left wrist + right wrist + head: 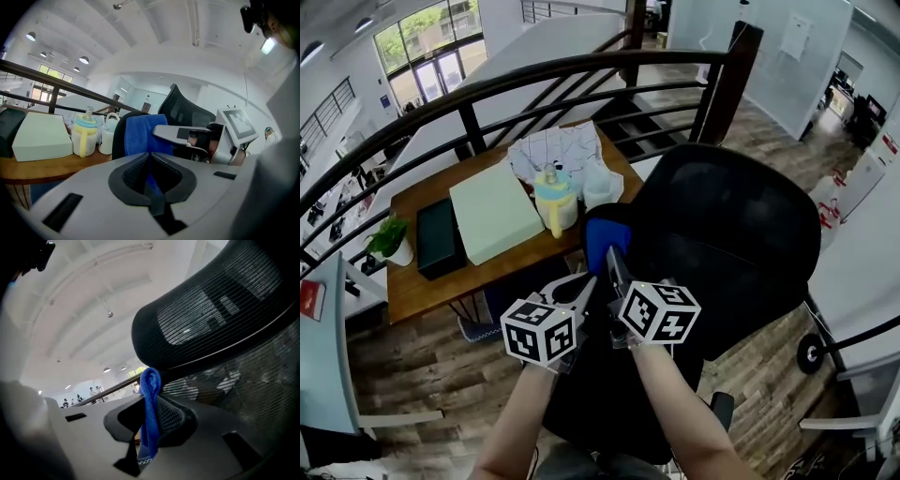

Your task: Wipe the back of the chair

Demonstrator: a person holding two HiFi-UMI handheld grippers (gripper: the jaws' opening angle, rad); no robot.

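A black mesh office chair point(727, 234) stands in front of me, its back point(211, 319) filling the upper right of the right gripper view. A blue cloth point(601, 238) hangs against the chair's left edge. My right gripper point(612, 259) is shut on the blue cloth point(150, 401), which sticks up between its pads right beside the mesh. My left gripper point(587, 285) sits just left of it and below, jaws closed with a strip of blue point(151, 180) pinched between them. The rest of the cloth point(140, 133) drapes ahead, with the right gripper point(197, 137) beside it.
A wooden desk point(422, 286) stands to the left, bearing a pale green box point(492, 211), a dark box point(441, 236), a yellow and blue cup point(555, 202) and crumpled white paper point(553, 150). A black railing point(487, 89) curves behind it. A potted plant point(389, 239) sits at the far left.
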